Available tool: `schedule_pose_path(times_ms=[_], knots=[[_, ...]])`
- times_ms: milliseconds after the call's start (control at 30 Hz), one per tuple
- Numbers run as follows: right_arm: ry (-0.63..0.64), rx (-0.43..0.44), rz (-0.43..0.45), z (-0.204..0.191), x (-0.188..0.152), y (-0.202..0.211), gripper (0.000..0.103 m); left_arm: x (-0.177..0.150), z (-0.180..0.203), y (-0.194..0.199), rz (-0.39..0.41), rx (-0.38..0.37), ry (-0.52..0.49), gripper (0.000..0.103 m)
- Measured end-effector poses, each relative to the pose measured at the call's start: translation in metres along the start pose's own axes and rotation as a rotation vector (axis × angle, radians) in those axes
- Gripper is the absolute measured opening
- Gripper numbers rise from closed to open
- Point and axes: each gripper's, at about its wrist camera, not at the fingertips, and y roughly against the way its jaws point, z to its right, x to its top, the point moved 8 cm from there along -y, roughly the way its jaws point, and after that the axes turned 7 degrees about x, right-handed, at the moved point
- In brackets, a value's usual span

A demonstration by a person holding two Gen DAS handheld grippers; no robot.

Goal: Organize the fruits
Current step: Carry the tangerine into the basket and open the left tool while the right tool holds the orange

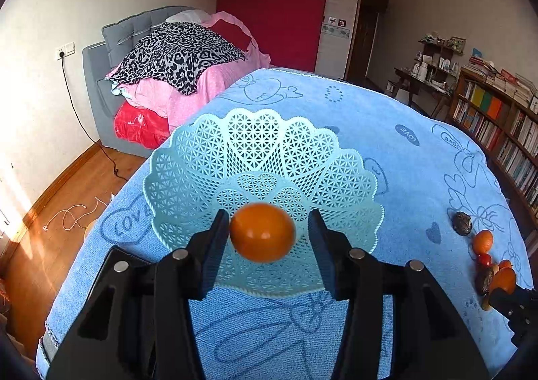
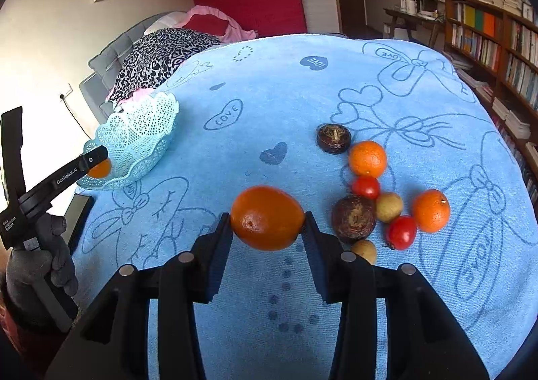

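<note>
Your left gripper [image 1: 267, 235] hangs over the near side of the pale blue lattice basket [image 1: 188, 158], its fingers [image 1: 215, 245] spread wider than the orange fruit [image 1: 262, 232] between them — the fruit is blurred and a clear gap shows on its right side, so it looks let go rather than gripped, though you cannot rule out a last touch against the left finger. It sits above the basket's bowl, not outside the rim, so on this side little remains but to draw back. Your right gripper [image 2: 268, 222] is clenched on a second orange [image 2: 267, 218], its fingers pressing the two ends of the fruit's long axis, which lies crosswise to the tool, and carrying it clear of the blue towel-covered bench [image 2: 302, 94]. The relation that matters now — the basket lies well off to the left of this right gripper, near the far left corner of the bench, with your gloved hand [image 2: 37, 265] and the left tool beside it. The left hand is far nearer the basket; the right must cross open towel to reach it. The remaining fruit [image 2: 366, 158] sits in a loose cluster just right of the right gripper: oranges, small red ones, dark round ones, pale ones.
</note>
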Motion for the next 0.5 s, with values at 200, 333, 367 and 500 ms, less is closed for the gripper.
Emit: schedule_pose_path(times_ms=[200,333,367,500], knots=[[0.071,0.069,-0.002,-0.047,0.022,-0.022,0.043,0.002,-0.005,0.015,0.061,0.02,-0.033,0.075],[0.129,0.116,0.007,-0.084,0.039,-0.036,0.043,0.002,-0.009,0.022,0.069,-0.001,-0.028,0.078],[0.14,0.129,0.007,-0.093,0.043,-0.039,0.043,0.003,-0.011,0.023,0.07,0.0,-0.024,0.078],[0.182,0.183,0.003,-0.125,0.059,-0.056,0.043,0.006,-0.022,0.022,0.07,0.015,0.004,0.078]])
